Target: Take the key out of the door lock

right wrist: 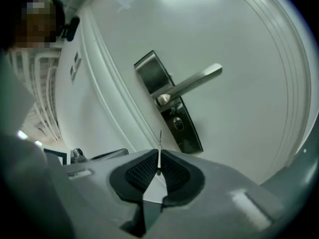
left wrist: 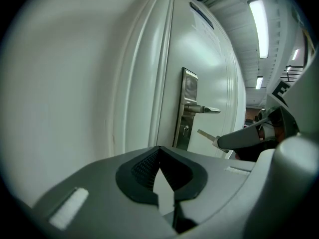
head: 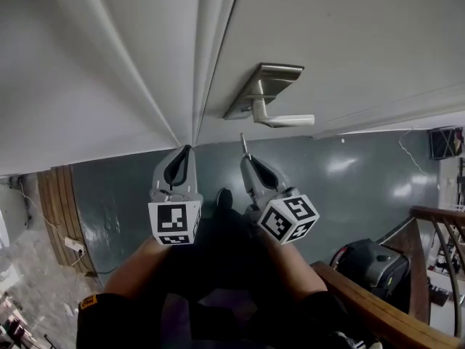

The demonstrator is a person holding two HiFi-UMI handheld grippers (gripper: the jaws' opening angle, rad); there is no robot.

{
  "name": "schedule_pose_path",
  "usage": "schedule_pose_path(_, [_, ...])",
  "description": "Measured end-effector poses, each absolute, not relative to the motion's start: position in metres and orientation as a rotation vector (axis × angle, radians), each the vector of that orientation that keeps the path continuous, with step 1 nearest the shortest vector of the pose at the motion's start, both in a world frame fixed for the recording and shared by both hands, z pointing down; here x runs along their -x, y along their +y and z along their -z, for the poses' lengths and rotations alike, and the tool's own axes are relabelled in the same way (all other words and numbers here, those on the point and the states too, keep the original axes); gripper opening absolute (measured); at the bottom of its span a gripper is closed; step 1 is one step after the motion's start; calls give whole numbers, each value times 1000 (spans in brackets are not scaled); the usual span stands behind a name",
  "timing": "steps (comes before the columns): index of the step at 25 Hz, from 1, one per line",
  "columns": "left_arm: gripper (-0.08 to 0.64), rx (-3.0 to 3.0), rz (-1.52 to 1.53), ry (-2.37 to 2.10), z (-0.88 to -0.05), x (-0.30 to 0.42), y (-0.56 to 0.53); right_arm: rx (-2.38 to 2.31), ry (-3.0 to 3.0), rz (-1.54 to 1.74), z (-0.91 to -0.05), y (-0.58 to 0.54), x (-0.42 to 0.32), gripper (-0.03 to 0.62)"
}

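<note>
Jaws of right gripper pinch key, clear of lock; grip firmly, back straight off. Left gripper jaws together, empty.

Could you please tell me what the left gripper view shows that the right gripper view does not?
Only the left gripper view: the right gripper from the side, the key jutting from its tip, clear of the lock plate. Only the right gripper view: that key edge-on, pinched between its own jaws. Both: the door handle, the lock plate and its keyhole.
</note>
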State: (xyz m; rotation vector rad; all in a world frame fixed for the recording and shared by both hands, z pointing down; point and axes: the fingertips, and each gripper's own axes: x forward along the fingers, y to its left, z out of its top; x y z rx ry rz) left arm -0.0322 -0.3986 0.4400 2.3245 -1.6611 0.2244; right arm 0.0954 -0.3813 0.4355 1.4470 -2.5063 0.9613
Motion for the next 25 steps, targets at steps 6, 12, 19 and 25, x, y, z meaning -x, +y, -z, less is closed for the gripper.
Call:
schedule_pose_path(6, [18,-2363,-228,-1575,-453,43,-390,-1518,-2420,-709,-428,-362,-76,17])
schedule_pose_path(12, [18,-2369,-222,-1556,-452,49,-377,-1519,-2396,-702,-431,-341,-70,17])
schedule_pose_path(19, [18,-2382,-235,-1580,-447,34,-345,-1494,-2421,-679,-433,-307,-84,17])
schedule_pose_path(25, [18,-2379,-252,-1644,-434,9,-290,-1481,-2461,-659,-436,-255,-114,17])
